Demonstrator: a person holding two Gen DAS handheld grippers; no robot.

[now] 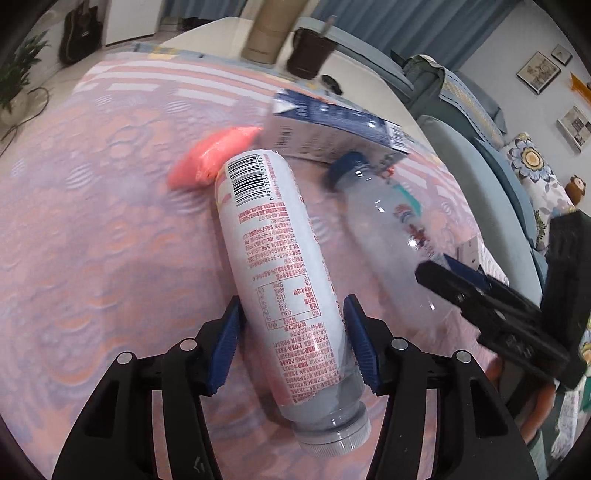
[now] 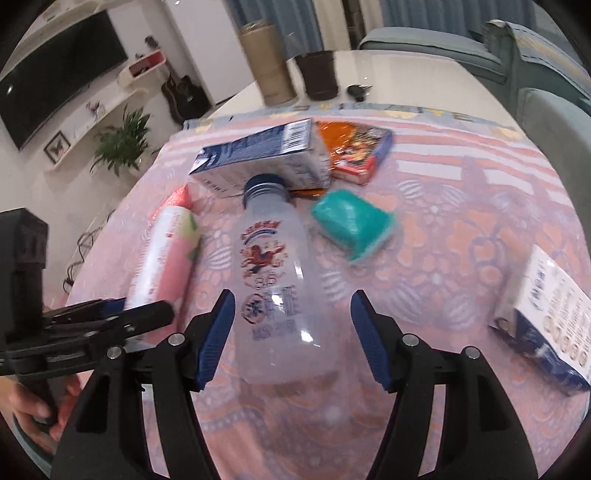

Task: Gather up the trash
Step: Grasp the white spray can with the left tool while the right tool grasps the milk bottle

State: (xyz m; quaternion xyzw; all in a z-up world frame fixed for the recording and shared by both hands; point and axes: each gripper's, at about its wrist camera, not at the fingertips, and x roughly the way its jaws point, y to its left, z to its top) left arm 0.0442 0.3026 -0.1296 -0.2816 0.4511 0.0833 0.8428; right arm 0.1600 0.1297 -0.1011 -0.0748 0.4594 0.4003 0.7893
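The left gripper [image 1: 293, 341] stood apart around a white bottle [image 1: 280, 266] lying on the patterned cloth [image 1: 92, 240] — whether its pads pressed, I could not tell. The right gripper [image 2: 291, 338] straddled a clear bottle [image 2: 273, 280] (blue-capped), jaws apart — pads not touching.

A pink and lilac patterned cloth [image 2: 461, 229] is spread over the pale tabletop [image 2: 406, 85]. A dark television [image 2: 55, 74] is mounted on the white wall at the upper left of the right wrist view, with curved white shelves [image 2: 107, 110], a potted plant [image 2: 122, 144] and a black guitar [image 2: 184, 94] below it. Teal sofas [image 1: 476, 162], a floral cushion [image 1: 532, 158] and framed pictures [image 1: 537, 72] are seen at the right of the left wrist view. Blue curtains [image 1: 406, 22] are hung behind.
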